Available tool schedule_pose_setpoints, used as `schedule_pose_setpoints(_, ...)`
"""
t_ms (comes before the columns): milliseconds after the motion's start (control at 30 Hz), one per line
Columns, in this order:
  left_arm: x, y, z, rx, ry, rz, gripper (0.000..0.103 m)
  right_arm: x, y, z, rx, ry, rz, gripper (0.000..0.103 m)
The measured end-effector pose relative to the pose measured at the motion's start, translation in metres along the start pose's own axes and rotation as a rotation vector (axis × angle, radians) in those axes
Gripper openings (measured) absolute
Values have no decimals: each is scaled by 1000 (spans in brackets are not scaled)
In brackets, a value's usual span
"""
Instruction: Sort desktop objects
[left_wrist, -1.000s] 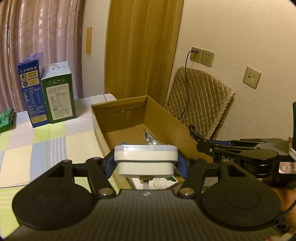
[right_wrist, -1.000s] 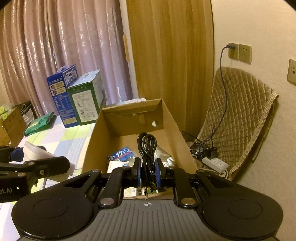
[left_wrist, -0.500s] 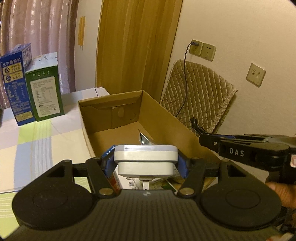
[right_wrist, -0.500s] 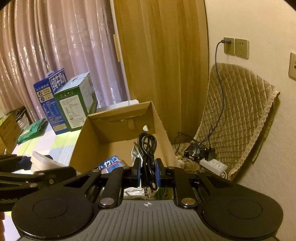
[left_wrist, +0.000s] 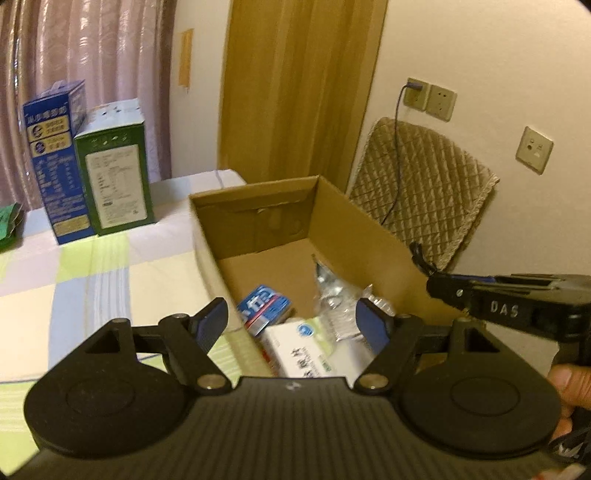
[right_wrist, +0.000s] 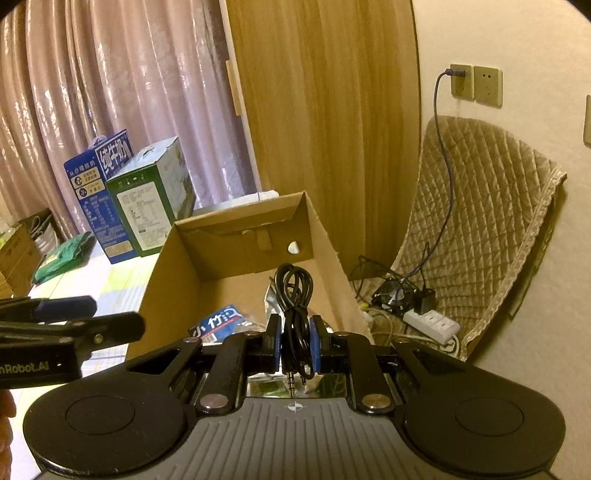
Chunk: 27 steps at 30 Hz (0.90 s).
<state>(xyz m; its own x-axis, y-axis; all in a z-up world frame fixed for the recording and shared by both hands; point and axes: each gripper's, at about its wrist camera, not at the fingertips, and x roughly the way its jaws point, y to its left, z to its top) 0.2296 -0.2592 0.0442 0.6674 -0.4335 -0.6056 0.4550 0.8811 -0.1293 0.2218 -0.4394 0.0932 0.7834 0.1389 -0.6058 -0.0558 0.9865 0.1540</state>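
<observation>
**Two tongs over an open cardboard box**

A table (left_wrist: 92, 266) covered in a pastel checked cloth carried an open cardboard box (left_wrist: 354, 229) at its right edge. Behind it stood a blue carton (left_wrist: 55, 162) and a green carton (left_wrist: 114, 166), touching side by side. Inside the box lay a white medicine box (left_wrist: 314, 354), a blue packet (left_wrist: 264, 306) and a crumpled clear wrapper (left_wrist: 332, 295). The left tongs (left_wrist: 291, 325) hung above the near end of the box, jaws opening with nothing gripped between them. The right tongs (right_wrist: 294, 341) were clamped together on a coiled black audio cable (right_wrist: 293, 288), held above the box with its plugs pointing back toward the camera.
</observation>
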Motion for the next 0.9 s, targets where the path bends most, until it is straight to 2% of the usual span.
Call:
schedule_pose_setpoints(200,-2,6,-11,-8,28,10,72,0,11,-1,-15,5,19,12)
schedule_pose_setpoints(500,-5,7,-13,-11,29,10,72,0,20,4,-32,-1,29,12)
schedule_pose_setpoints(633,-5,9,-13,-16,28,6,74,1,22,6,-36,-4,31,12)
schedule_pose_setpoints(733,-7,10,-15,-17,29,3,79,4,22,8,-38,-1,42,12)
schedule_pose_setpoints(767,-8,10,-16,-20,29,0,81,5,22,8,-35,6,48,15)
schedule_pose_setpoints(833,-9,12,-17,-26,33,-3,82,5,20,7,-22,5,52,34)
schedule_pose_setpoints(867,-11,13,-19,-31,34,-4,84,5,18,6,-20,3,51,53)
schedule_pose_setpoints(900,-12,14,-20,-38,36,-5,85,3,17,4,-20,-2,46,61)
